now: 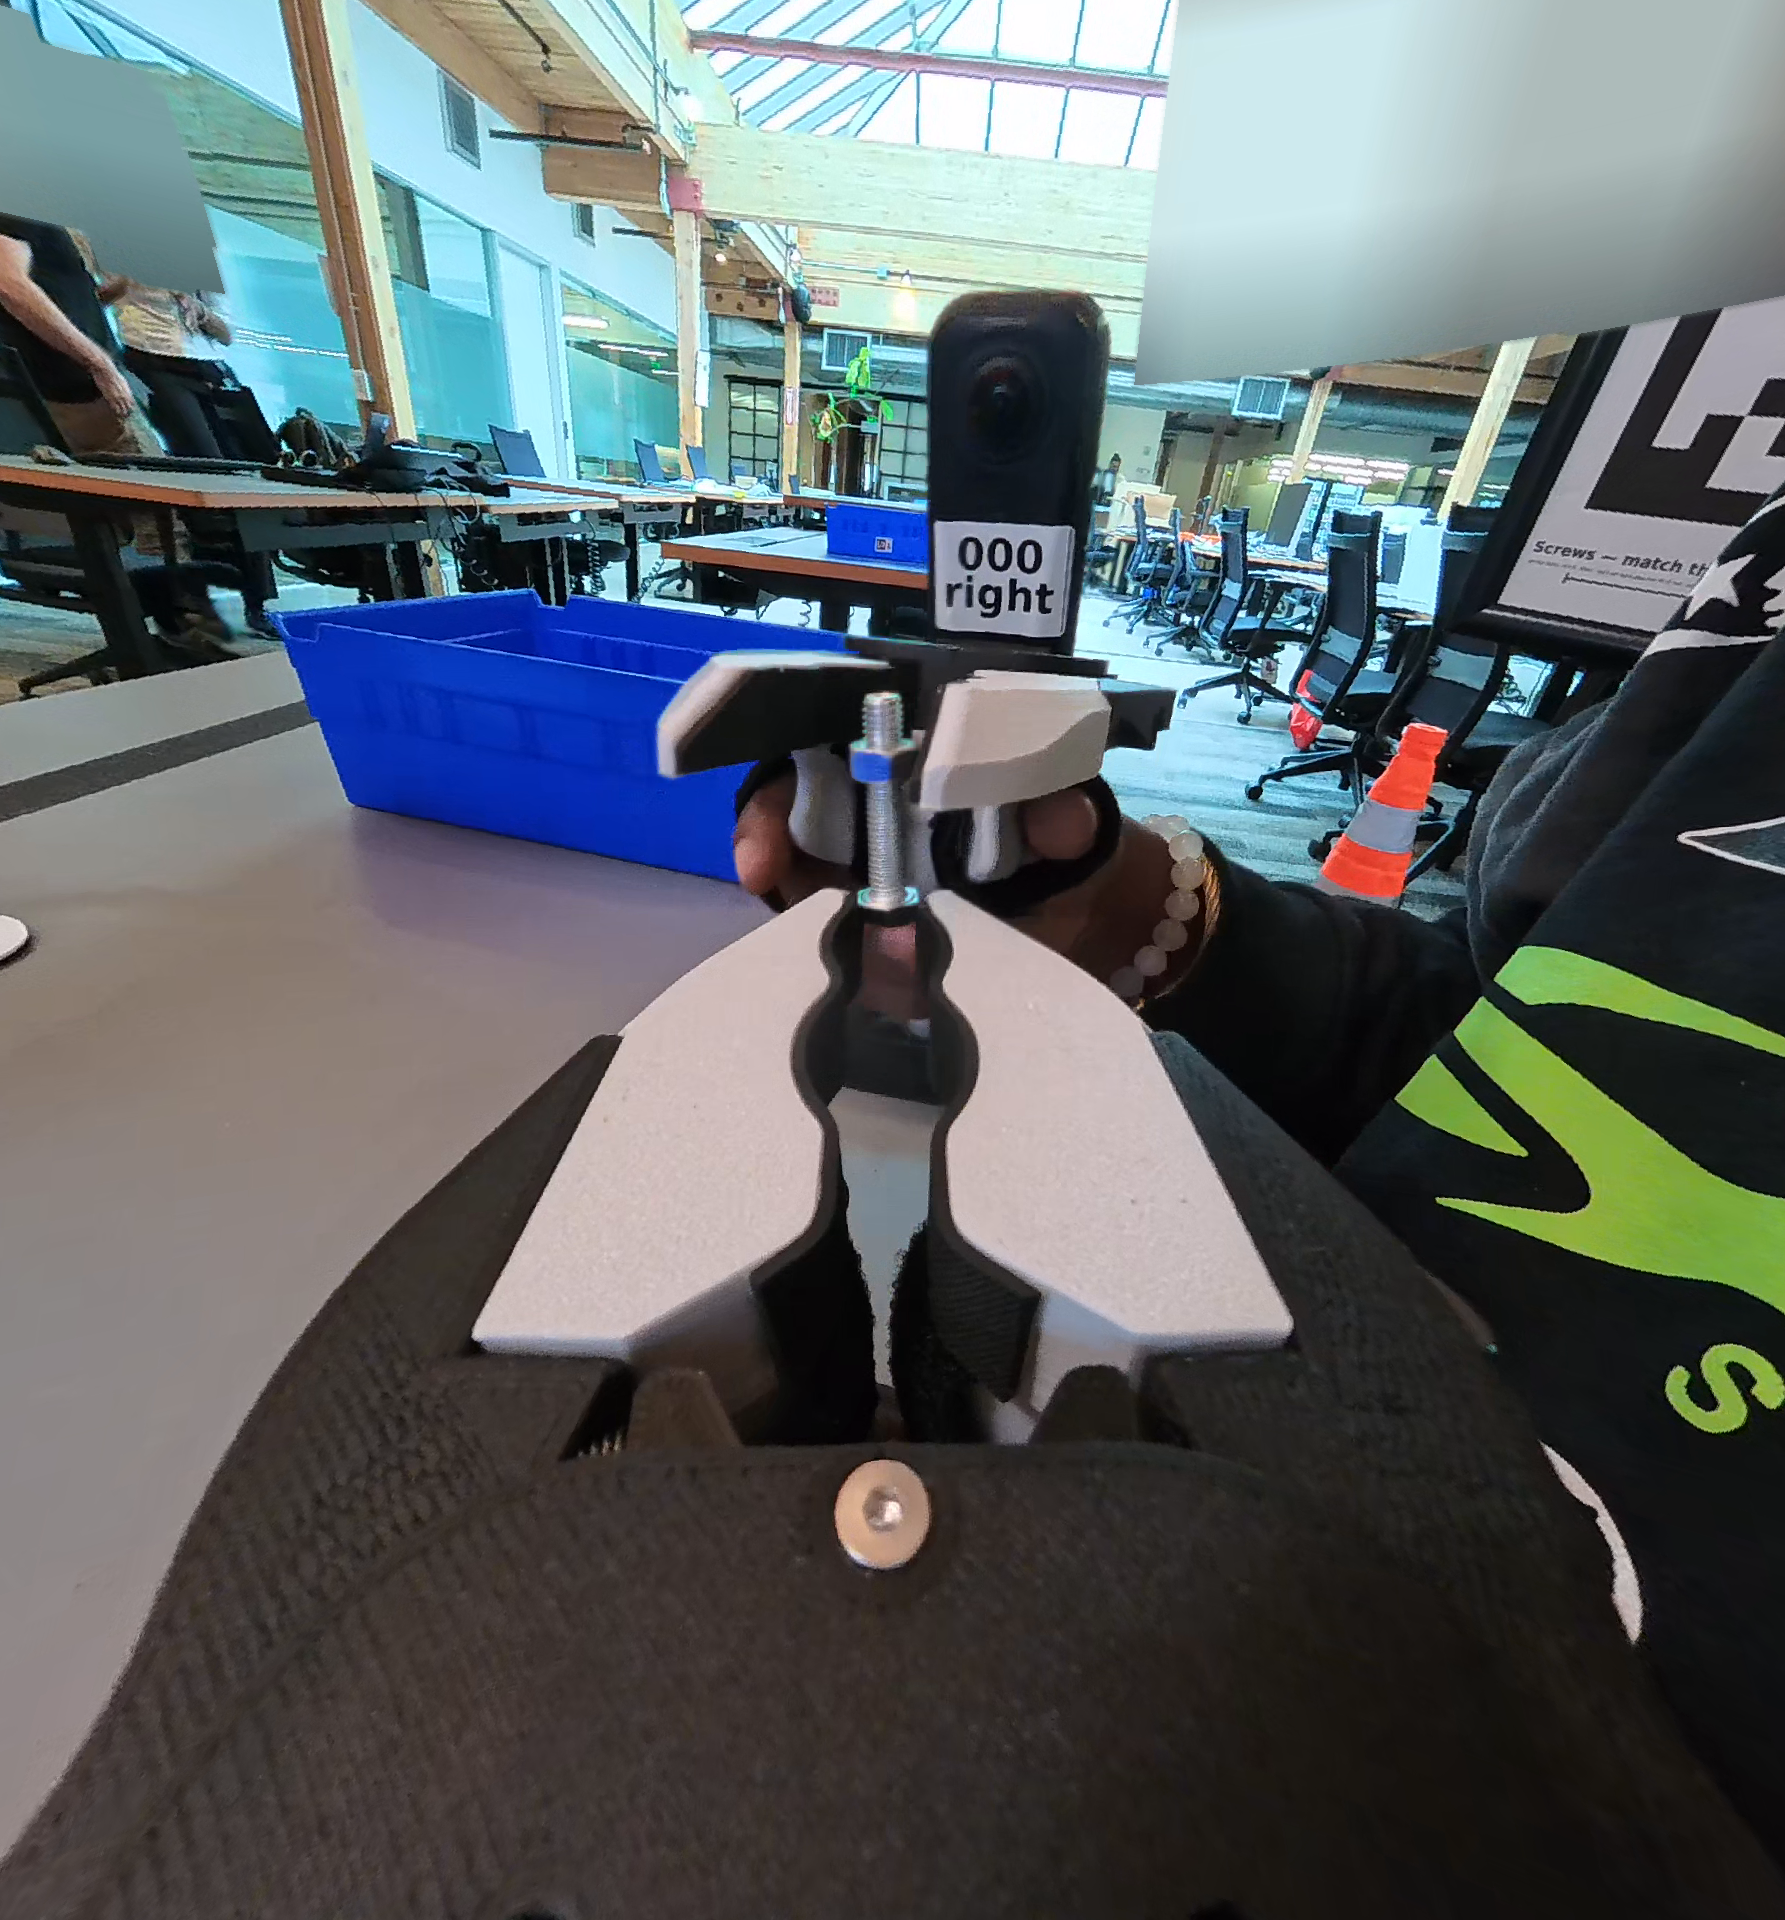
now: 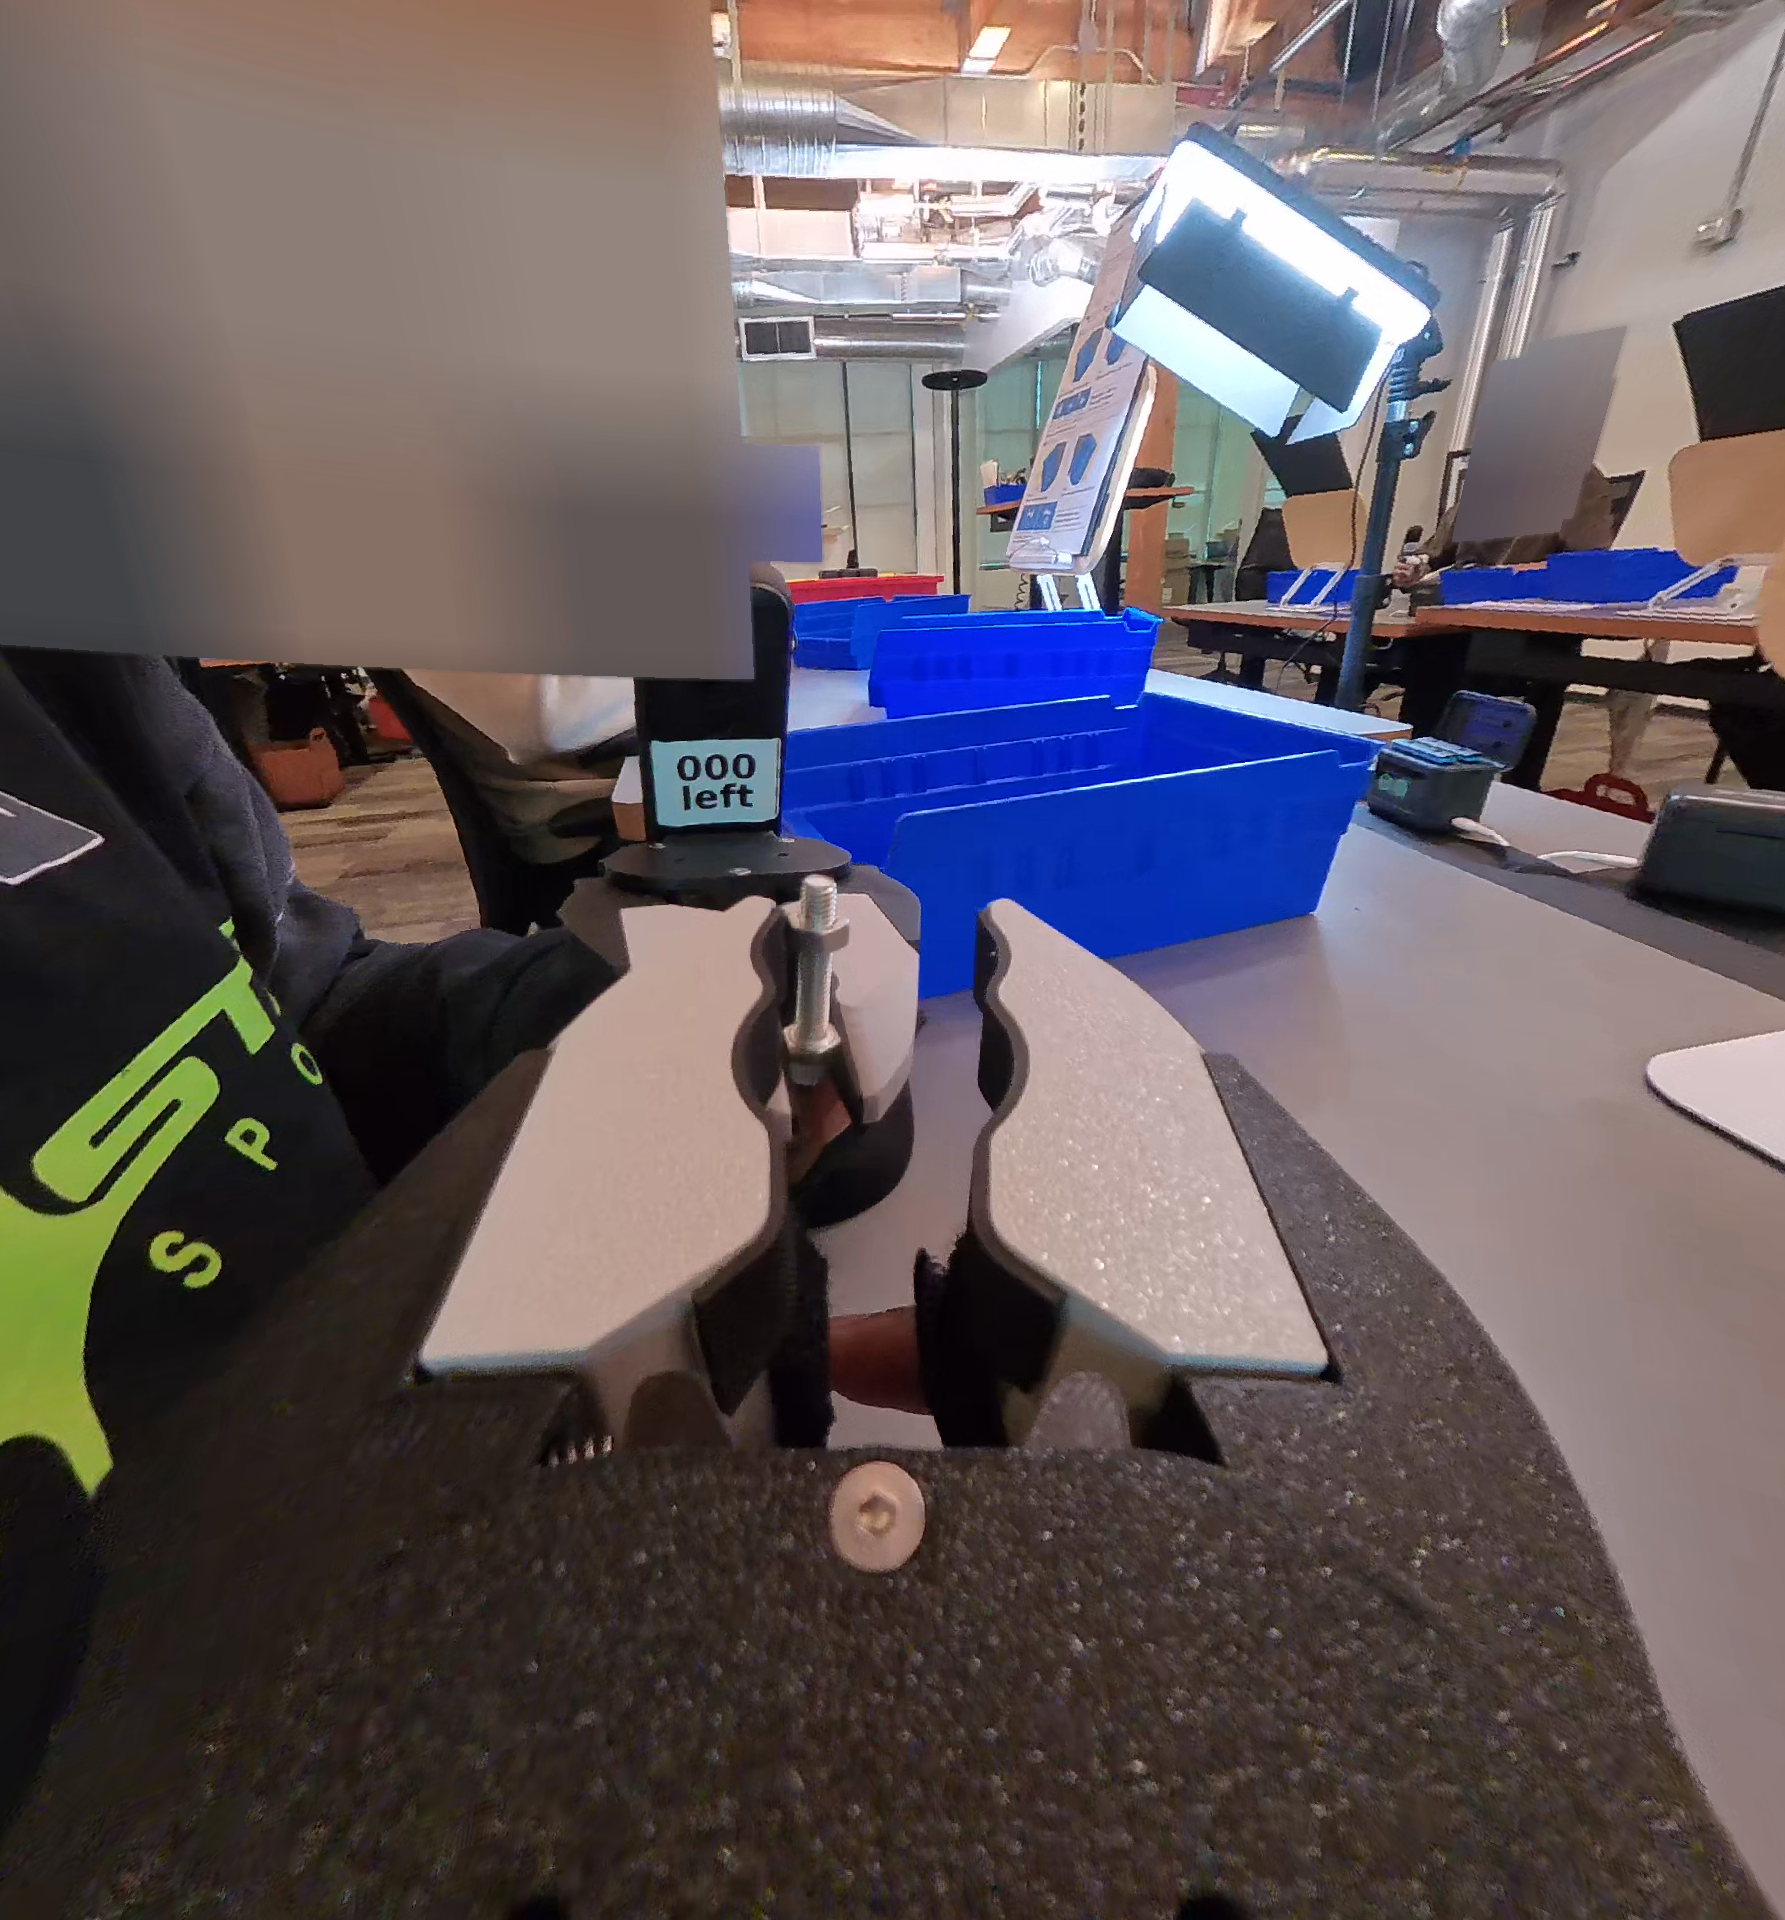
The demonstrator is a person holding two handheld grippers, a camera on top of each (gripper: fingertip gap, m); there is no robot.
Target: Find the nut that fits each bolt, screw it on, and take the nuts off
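A silver bolt (image 1: 883,831) stands upright above the grey table, thread end up. My left gripper (image 1: 883,914) is shut on its lower end, just under a small hex part. A nut with a blue band (image 1: 877,766) sits high on the thread. My right gripper (image 1: 805,753) faces me, open, with one finger on each side of the nut and not touching it. In the right wrist view the bolt (image 2: 815,977) and nut (image 2: 818,940) lie between my right gripper's (image 2: 877,935) open fingers, close to the left finger (image 2: 649,1091). The left gripper (image 2: 815,1065) holds the bolt from the far side.
A blue plastic bin (image 1: 514,727) stands on the grey table (image 1: 244,1039) just behind the grippers; it also shows in the right wrist view (image 2: 1127,831). A white pad (image 2: 1761,1112) lies at the table edge. Dark cases (image 2: 1740,847) sit farther back. A person's dark sleeve is close by.
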